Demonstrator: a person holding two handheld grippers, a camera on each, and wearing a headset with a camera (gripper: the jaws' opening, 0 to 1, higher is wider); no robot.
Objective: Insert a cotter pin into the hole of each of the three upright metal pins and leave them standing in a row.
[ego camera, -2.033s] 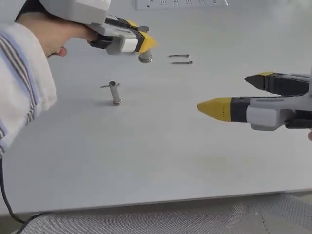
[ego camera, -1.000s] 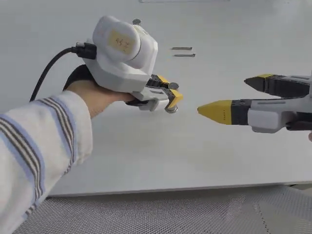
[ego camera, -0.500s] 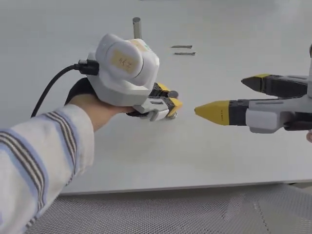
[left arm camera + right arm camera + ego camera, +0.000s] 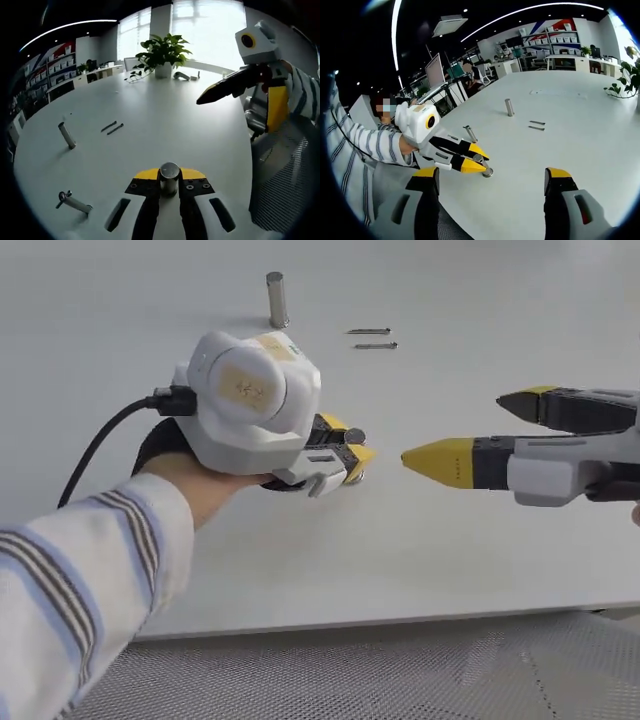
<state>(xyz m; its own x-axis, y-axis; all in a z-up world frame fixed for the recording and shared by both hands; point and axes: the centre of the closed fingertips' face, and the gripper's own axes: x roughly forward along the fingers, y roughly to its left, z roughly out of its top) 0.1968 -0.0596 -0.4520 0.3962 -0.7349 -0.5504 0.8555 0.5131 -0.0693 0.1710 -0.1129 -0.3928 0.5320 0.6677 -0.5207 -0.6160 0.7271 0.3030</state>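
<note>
Grip check first: left gripper [image 4: 350, 458] is clamped on a metal pin [image 4: 169, 176], which stands upright between the jaws. Its foot is on or just above the white table [image 4: 300, 570]; we can't tell which. The right gripper [image 4: 458, 430] is empty, jaws spread wide, tips aimed at the held pin from the right of the head view, near but apart.

We see the second pin [image 4: 276, 298] standing bare at upper left-centre of the head view, well apart from both grippers. We log the third pin [image 4: 74, 201] lower left in the left gripper view, a cotter pin already through its top. Upright or leaning, we can't tell through the fisheye.

Key relation: two loose cotter pins [image 4: 372, 338] lie flat at top centre of the head view, side by side, long axes left-right across the frame. They sit up and left of the right gripper's tips, beyond the held pin. Both grippers look about equally near, but only the right is free, so we judge it makes the pickup, closing across the thin axis. One of three done by our count.
</note>
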